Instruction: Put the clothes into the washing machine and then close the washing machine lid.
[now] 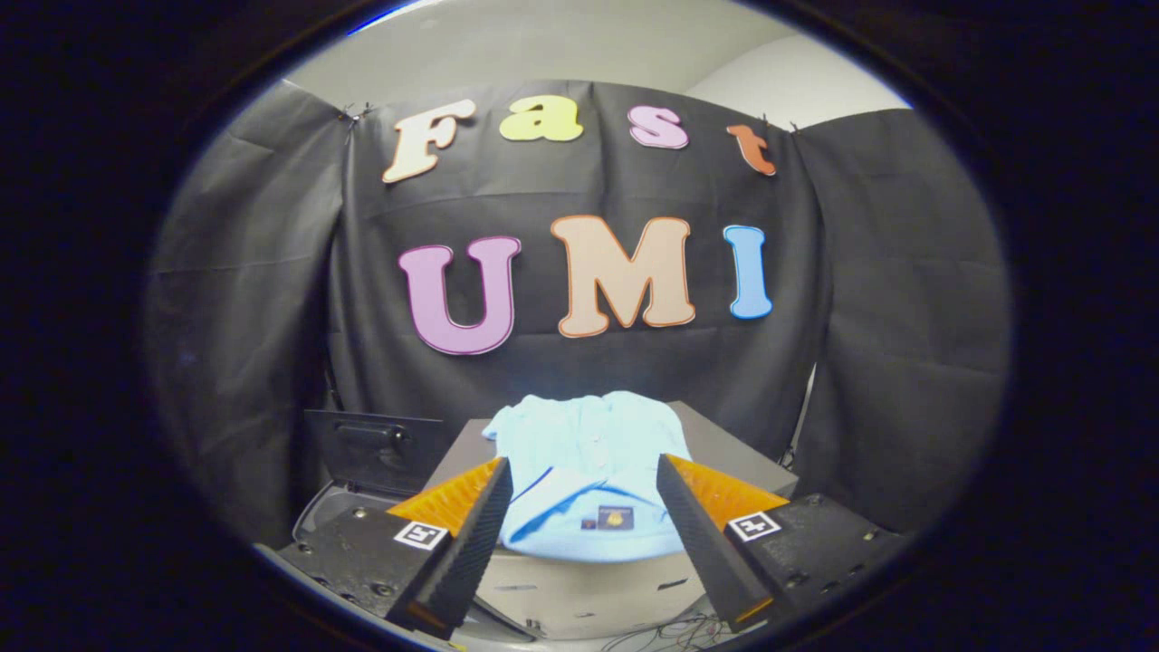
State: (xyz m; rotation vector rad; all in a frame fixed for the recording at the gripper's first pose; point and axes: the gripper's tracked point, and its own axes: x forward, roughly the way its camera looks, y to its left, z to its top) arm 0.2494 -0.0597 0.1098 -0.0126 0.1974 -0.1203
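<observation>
Gripper view: the gripper (584,475) stands with its two fingers spread wide and nothing held between them. Just ahead, seen through the gap between the fingers, a light blue shirt (589,453) lies loosely folded on a grey table (733,453), its near edge hanging slightly over the table's front, with a small badge at the hem. To the left of the table and lower down, beyond the left finger, sits the washing machine (335,512) with its dark lid (371,448) raised upright, so the tub looks ready to take the load, though its inside is hidden behind the finger. Black cloth walls the booth behind everything.

By my reading, the step in hand is the approach for the first pickup; the shirt is not yet grasped. The next move calls for easing forward and down until both fingers straddle a bunched fold near the shirt's front edge, then closing firmly enough that the soft fabric does not slip on the carry to the left
</observation>
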